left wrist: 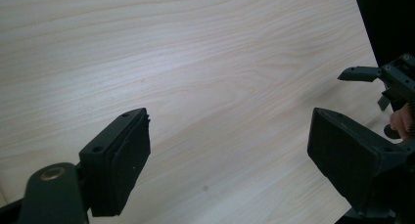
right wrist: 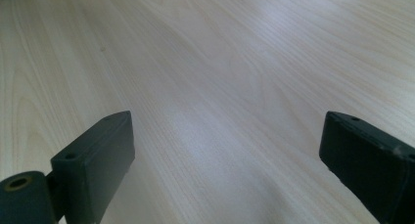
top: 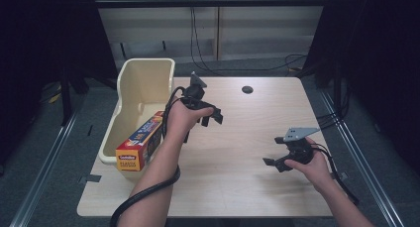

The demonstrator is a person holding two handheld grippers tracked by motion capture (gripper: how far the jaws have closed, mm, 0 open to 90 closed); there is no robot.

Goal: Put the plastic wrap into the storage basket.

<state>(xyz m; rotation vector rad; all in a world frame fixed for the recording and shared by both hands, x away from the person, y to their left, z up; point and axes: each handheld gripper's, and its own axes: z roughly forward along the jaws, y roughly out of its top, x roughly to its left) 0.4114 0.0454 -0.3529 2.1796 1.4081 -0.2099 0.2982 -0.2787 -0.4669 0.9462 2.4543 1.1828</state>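
Black left claw (top: 212, 116) and right claw (top: 275, 162) both gape apart, holding nothing, above the wooden table (top: 237, 187).

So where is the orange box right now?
In the high view, the orange box lies in the cream tub at the table's left edge, its near end poking over the tub's front rim, beside the person's left forearm.

A cream plastic bin (top: 143, 83) holds an orange-and-red box (top: 140, 141) with yellow lettering, on a pale wood-grain table (top: 247, 133), beside black grippers.
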